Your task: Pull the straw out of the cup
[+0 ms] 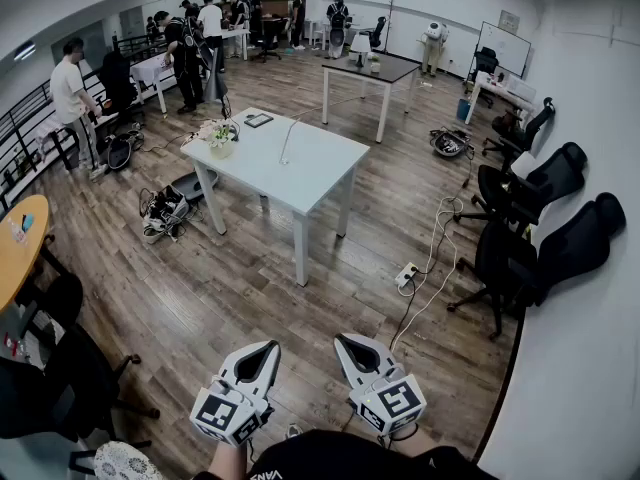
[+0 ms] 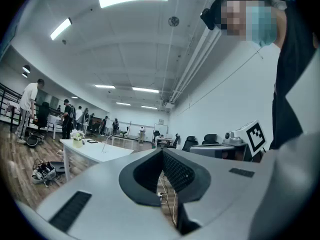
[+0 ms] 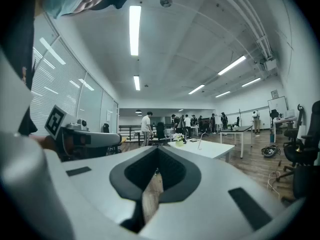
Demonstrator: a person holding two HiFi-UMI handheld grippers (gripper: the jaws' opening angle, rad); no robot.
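Wood floor [image 1: 200, 288]; white table [image 1: 310, 163]; black chairs [image 1: 575, 243] by white wall [image 1: 590, 368]

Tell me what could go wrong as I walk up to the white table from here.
The power strip and its cables lie on the floor ahead, right of the white table; you could trip on them. The left gripper and right gripper are both shut, so neither can grasp anything until opened. The flower pot at the table's far corner might get knocked while reaching.
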